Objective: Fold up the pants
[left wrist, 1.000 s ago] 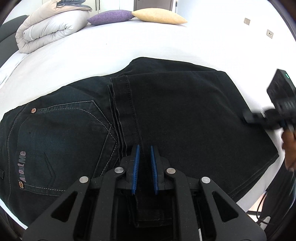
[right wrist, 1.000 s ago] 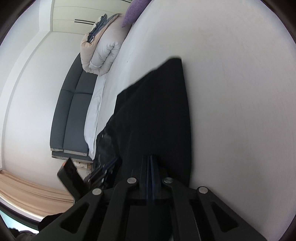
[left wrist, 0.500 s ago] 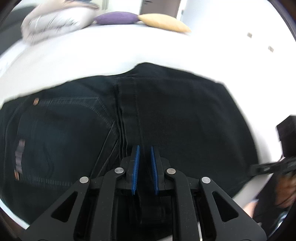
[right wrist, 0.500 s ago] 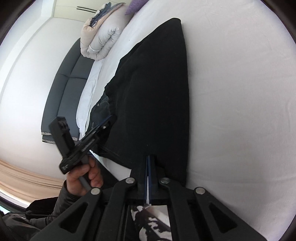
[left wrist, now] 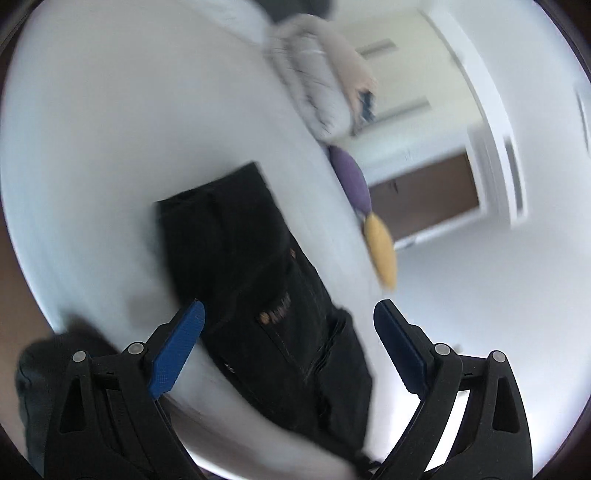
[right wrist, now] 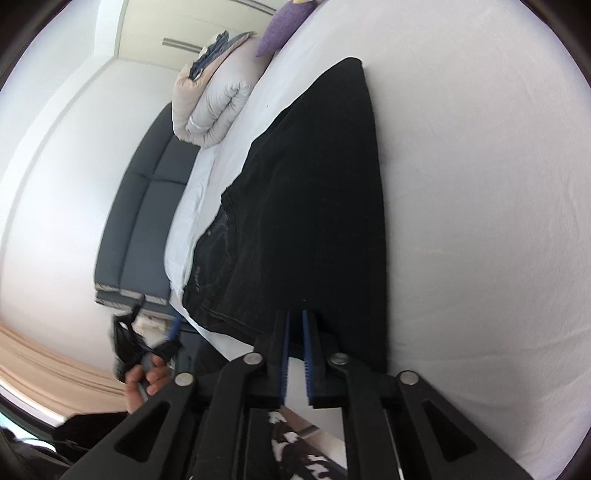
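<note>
The black jeans (right wrist: 314, 206) lie folded on the white bed (right wrist: 480, 184); they also show, blurred, in the left wrist view (left wrist: 258, 280). My left gripper (left wrist: 288, 310) is wide open and empty, held above the waistband end of the jeans near the bed's edge. It also shows in the right wrist view (right wrist: 162, 332), off the bed's side in a hand. My right gripper (right wrist: 294, 314) has its jaws a narrow gap apart at the jeans' near edge, with no cloth between them.
A rolled duvet (right wrist: 214, 99) and a purple cushion (right wrist: 284, 26) lie at the head of the bed. A yellow cushion (left wrist: 380, 251) lies beside the purple one. A dark grey sofa (right wrist: 147, 206) stands along the bed's far side.
My left gripper has let go of the jeans, opened wide and swung away to the bed's side. My right gripper has released the jeans' edge and parted slightly.
</note>
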A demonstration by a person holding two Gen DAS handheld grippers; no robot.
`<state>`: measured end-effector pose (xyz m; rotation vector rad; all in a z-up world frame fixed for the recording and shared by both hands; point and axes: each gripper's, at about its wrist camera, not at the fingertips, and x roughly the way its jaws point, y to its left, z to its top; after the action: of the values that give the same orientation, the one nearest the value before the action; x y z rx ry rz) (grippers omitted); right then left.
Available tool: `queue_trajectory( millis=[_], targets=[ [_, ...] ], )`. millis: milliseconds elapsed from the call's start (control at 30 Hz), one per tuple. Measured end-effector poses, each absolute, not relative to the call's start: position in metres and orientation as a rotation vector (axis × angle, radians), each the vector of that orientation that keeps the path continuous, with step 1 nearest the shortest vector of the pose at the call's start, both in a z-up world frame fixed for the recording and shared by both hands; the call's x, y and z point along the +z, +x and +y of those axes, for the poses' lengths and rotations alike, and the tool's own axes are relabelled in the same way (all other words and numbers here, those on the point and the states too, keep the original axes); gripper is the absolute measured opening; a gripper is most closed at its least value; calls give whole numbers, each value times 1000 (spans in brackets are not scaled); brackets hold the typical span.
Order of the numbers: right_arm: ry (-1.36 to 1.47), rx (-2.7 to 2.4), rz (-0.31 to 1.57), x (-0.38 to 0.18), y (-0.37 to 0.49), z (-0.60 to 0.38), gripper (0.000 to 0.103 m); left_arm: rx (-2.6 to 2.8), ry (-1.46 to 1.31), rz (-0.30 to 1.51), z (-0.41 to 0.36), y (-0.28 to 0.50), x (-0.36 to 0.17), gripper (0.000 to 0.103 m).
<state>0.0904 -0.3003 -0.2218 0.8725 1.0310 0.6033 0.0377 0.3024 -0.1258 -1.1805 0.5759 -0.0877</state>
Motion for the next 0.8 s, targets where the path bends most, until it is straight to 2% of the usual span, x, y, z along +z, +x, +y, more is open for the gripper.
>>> queue_trajectory(
  millis=[67, 267, 500, 800],
  targets=[
    [881, 597, 1041, -220, 91, -301, 8, -97, -1295, 573, 313, 38, -140, 93],
    [885, 582, 1055, -218, 91, -303, 8, -126, -1368, 571, 316, 50, -155, 93],
    [886, 574, 1065, -217, 91, -301, 8, -55, -1377, 544, 323, 39, -160, 92],
    [884, 573, 1067, -216, 93, -299, 8, -50, -1383, 628, 329, 64, -176, 89]
  ],
)
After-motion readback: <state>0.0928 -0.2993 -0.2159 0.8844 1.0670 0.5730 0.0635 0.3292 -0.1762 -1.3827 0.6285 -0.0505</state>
